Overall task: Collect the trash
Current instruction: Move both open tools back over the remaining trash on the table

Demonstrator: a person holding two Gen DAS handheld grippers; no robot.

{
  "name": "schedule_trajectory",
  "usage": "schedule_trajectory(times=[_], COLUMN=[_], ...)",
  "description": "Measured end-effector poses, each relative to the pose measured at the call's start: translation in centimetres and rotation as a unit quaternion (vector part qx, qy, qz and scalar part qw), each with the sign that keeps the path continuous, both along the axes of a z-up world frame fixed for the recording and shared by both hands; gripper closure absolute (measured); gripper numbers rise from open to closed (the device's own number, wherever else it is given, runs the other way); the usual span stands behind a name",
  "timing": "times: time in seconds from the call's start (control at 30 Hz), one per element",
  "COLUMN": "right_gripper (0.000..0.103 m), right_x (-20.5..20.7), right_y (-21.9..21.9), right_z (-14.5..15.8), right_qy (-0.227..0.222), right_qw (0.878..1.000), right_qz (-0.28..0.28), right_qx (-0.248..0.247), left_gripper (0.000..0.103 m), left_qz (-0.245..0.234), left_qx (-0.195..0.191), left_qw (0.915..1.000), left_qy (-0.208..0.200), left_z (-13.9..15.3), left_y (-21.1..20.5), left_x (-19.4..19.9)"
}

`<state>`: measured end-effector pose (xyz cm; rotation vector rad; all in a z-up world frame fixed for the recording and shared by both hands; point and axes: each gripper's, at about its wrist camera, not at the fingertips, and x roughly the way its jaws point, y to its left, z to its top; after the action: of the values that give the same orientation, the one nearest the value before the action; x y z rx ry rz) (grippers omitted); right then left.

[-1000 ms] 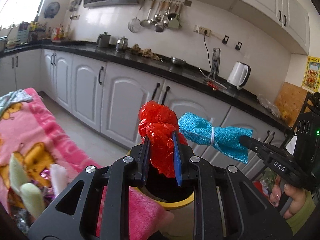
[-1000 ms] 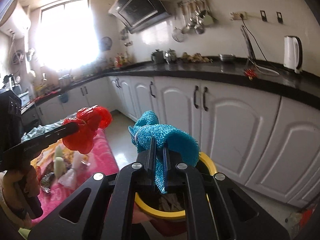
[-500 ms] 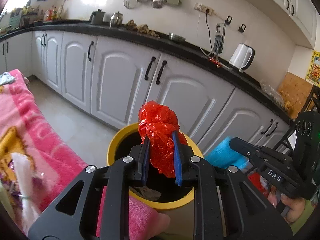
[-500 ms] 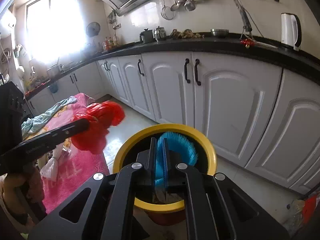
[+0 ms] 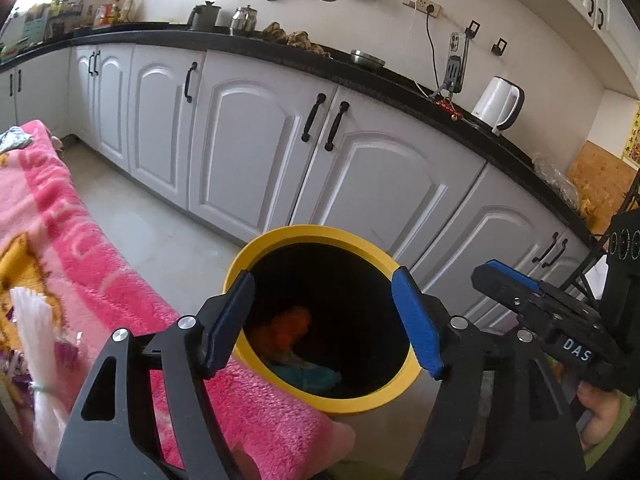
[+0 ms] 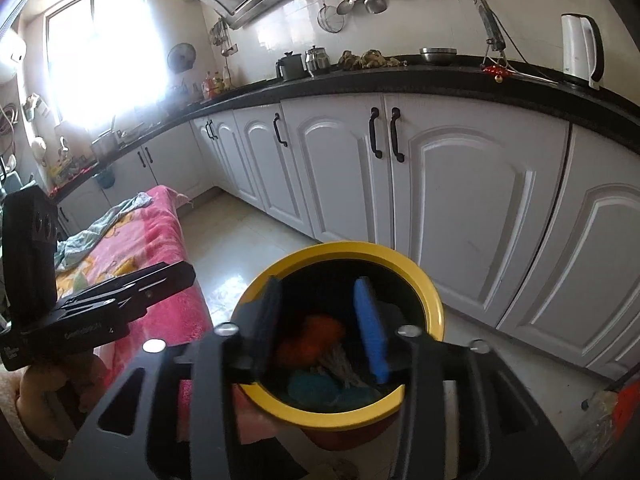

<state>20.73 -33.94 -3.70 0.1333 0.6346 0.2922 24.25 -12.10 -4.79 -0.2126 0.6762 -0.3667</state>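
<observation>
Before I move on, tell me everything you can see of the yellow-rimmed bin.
The round yellow-rimmed bin stands upright on the pale tiled floor before the white cabinets, its near side against the pink fleece blanket. The rim looks like smooth plastic, the inside is black, and a reddish base shows below. Inside lie a crumpled red plastic bag, a teal cloth and some pale scraps. Both pairs of tongs, left and right, hang open over its mouth, empty.

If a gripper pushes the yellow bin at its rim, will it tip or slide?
The bin looks tall and narrow, so a push at the rim would probably tip it sooner than slide it. It seems light: only soft trash lies inside. The blanket against one side may brace it.
</observation>
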Motion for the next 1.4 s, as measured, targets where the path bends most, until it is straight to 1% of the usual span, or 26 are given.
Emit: schedule_trajectory(times=[0.07,0.13,0.27,0.3,0.33,0.53,0.77,0.9,1.07,1.17,1.4], right_gripper=[0.056,0.048,0.044,0.04,0.037,0.028,0.024,0.023,0.022,0.019,0.016], right_x=[-0.5,-0.7,-1.5,-1.8,-2.1,-3.2,-4.8,-5.5,-6.9,-7.6,-8.9], right_y=[0.1,0.2,0.3,0.4,0.6,1.8,3.9,5.4,7.5,8.9,12.7], right_z=[0.4,0.8,1.9,2.1,2.4,4.0,5.9,6.6,7.7,8.1,8.2], right_qy=[-0.01,-0.016,-0.035,-0.038,-0.044,-0.073,-0.098,-0.108,-0.127,-0.136,-0.137], right_qw=[1.0,1.0,0.999,0.999,0.999,0.997,0.995,0.993,0.989,0.986,0.981], right_qz=[0.001,0.0,-0.002,-0.002,-0.002,0.009,0.038,0.055,0.078,0.095,0.139], right_qx=[0.0,-0.003,0.003,0.003,0.003,-0.001,-0.001,-0.005,0.001,-0.004,-0.012], left_gripper=[0.035,0.027,0.02,0.014,0.011,0.011,0.011,0.011,0.011,0.011,0.011], left_qz=[0.008,0.016,0.035,0.042,0.046,0.078,0.122,0.145,0.169,0.18,0.21], left_qx=[0.001,-0.003,-0.007,-0.01,-0.012,-0.02,-0.034,-0.033,-0.037,-0.034,-0.023], left_qw=[0.9999,0.9998,0.999,0.9985,0.9982,0.9946,0.9882,0.9837,0.9785,0.9763,0.9711], left_qy=[-0.006,-0.009,-0.026,-0.034,-0.038,-0.066,-0.086,-0.101,-0.112,-0.115,-0.111], left_z=[0.3,0.7,2.1,2.6,3.0,5.5,7.5,8.3,8.9,9.1,8.9], left_y=[0.6,1.2,2.8,3.3,3.7,6.2,9.8,11.7,13.9,15.0,18.0], left_x=[-0.5,-0.9,-2.1,-2.5,-2.8,-5.1,-7.9,-9.5,-11.4,-12.4,-14.8])
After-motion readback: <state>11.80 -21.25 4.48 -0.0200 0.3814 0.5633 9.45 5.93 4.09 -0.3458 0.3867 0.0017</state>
